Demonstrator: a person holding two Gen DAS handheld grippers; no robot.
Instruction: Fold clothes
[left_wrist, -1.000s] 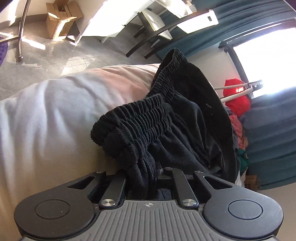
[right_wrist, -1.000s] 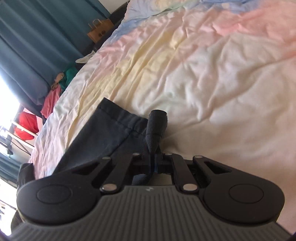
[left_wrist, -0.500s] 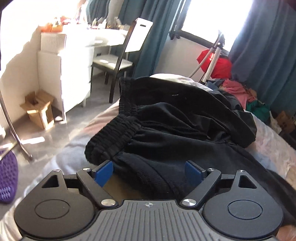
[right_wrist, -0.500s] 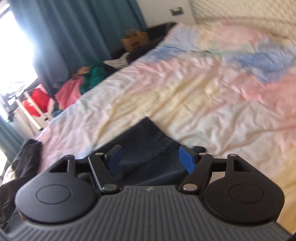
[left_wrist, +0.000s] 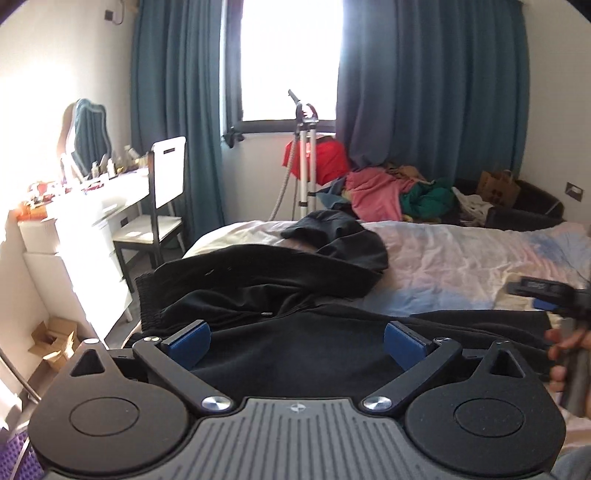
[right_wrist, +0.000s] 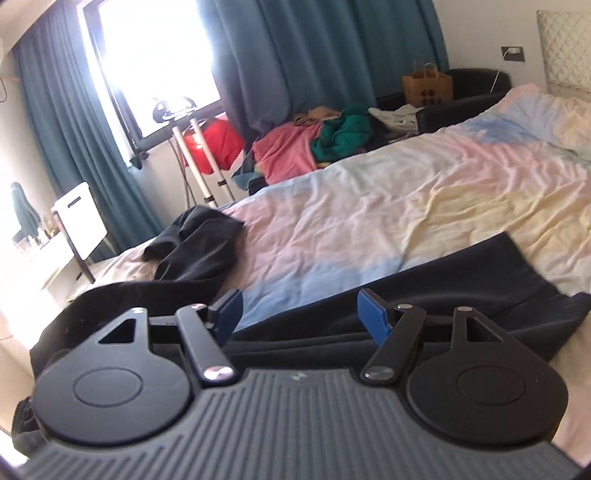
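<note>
My left gripper (left_wrist: 295, 341) and right gripper (right_wrist: 299, 312), two in all, both stand spread and empty above one black garment (left_wrist: 295, 354) lying along the near edge of the bed (right_wrist: 388, 221); a second dark garment (right_wrist: 199, 243) lies bunched beyond.

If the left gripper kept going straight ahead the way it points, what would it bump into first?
Most likely the black garment on the bed. The left gripper is open, with the cloth spread right ahead between its blue pads. Depth is hard to judge in this view.
</note>
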